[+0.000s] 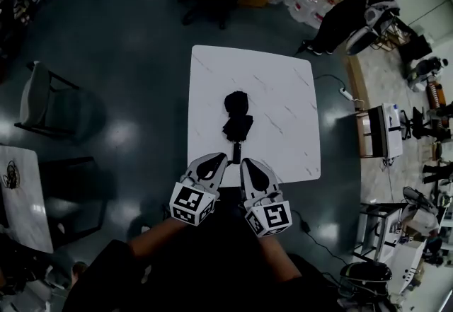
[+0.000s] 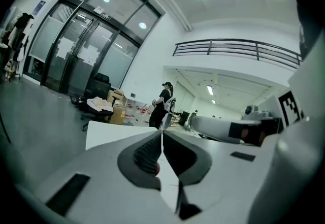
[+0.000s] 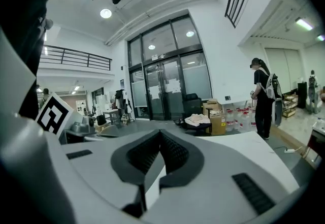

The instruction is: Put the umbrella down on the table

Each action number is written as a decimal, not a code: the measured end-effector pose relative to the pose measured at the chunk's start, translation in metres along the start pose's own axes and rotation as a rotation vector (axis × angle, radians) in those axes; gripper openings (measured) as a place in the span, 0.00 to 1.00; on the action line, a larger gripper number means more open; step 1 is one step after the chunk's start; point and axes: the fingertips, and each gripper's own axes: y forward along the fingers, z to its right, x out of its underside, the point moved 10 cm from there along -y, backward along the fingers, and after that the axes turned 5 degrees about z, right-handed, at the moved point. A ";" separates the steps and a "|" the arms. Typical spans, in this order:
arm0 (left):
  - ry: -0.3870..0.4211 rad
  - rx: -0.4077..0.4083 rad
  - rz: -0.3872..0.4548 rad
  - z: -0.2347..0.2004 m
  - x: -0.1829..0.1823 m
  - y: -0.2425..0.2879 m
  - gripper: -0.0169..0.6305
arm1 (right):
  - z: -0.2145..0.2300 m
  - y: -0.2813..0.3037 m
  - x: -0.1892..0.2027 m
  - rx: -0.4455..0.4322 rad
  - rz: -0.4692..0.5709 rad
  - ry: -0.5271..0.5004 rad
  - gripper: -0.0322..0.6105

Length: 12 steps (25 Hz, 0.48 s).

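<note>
Head view looks down on a white table with the black folded umbrella lying on it near the middle, bundled end toward 12 o'clock and slim handle toward 6 o'clock. Both grippers sit at the table's 6 o'clock edge, clear of the umbrella: the left gripper at about 7 o'clock of the handle, the right gripper at about 5 o'clock. Each gripper view shows its own jaws pressed together at the tips with nothing between them. A person stands off the table's 1 o'clock corner.
</note>
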 end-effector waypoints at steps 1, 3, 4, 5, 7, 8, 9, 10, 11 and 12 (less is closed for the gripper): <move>0.009 0.004 0.008 0.001 0.002 -0.004 0.06 | -0.003 -0.005 0.002 0.023 -0.005 -0.005 0.08; 0.013 0.008 0.022 0.005 0.006 -0.013 0.05 | -0.008 -0.013 0.005 0.062 -0.008 -0.013 0.08; 0.014 0.010 0.027 0.008 0.006 -0.017 0.05 | -0.010 -0.016 0.006 0.077 -0.004 -0.015 0.08; 0.018 0.012 0.032 0.011 0.006 -0.020 0.05 | -0.012 -0.019 0.007 0.088 0.001 -0.017 0.08; 0.036 0.010 0.042 0.018 0.006 -0.026 0.05 | -0.017 -0.024 0.010 0.103 0.006 -0.031 0.08; 0.049 0.005 0.045 0.023 0.006 -0.029 0.05 | -0.020 -0.026 0.012 0.105 0.004 -0.044 0.08; 0.062 0.000 0.047 0.028 0.005 -0.032 0.05 | -0.022 -0.029 0.014 0.102 0.001 -0.054 0.08; 0.075 -0.003 0.049 0.034 0.005 -0.035 0.05 | -0.025 -0.033 0.015 0.094 0.001 -0.059 0.08; 0.087 -0.004 0.052 0.040 0.004 -0.038 0.05 | -0.028 -0.037 0.014 0.081 0.006 -0.059 0.08; 0.100 -0.005 0.056 0.047 0.004 -0.040 0.05 | -0.030 -0.043 0.013 0.068 0.015 -0.058 0.08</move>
